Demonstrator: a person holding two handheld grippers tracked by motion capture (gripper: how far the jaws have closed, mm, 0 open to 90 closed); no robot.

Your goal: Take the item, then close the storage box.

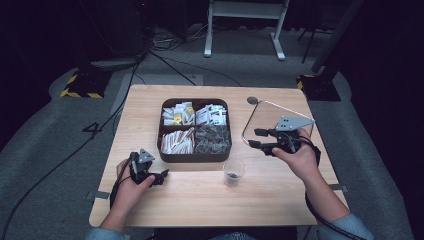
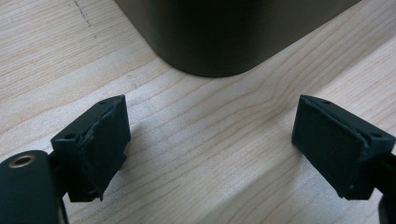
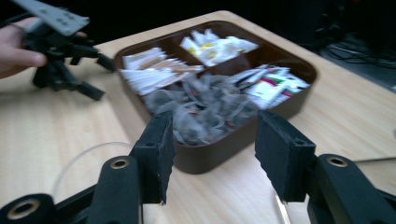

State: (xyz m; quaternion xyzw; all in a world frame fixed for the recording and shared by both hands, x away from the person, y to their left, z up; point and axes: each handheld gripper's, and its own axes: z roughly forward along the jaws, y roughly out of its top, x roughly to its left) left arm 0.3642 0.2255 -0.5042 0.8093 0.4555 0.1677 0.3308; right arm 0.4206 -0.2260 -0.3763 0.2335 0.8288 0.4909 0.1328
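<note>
Brown tray [image 1: 195, 156], four compartments of packets, sits between left gripper [image 1: 161, 177] and right gripper [image 1: 256, 138], both fingers wide apart, empty.

**Wood, plastic, paper and foam**

The table [image 1: 200, 200] is pale matt wood with visible grain. The brown tray [image 1: 195, 157] looks like smooth, faintly glossy plastic. Its sachets [image 1: 177, 115] look papery. The cup [image 1: 234, 171] is clear plastic. The left gripper's pads [image 2: 100, 149] look rough, matt black.
</note>
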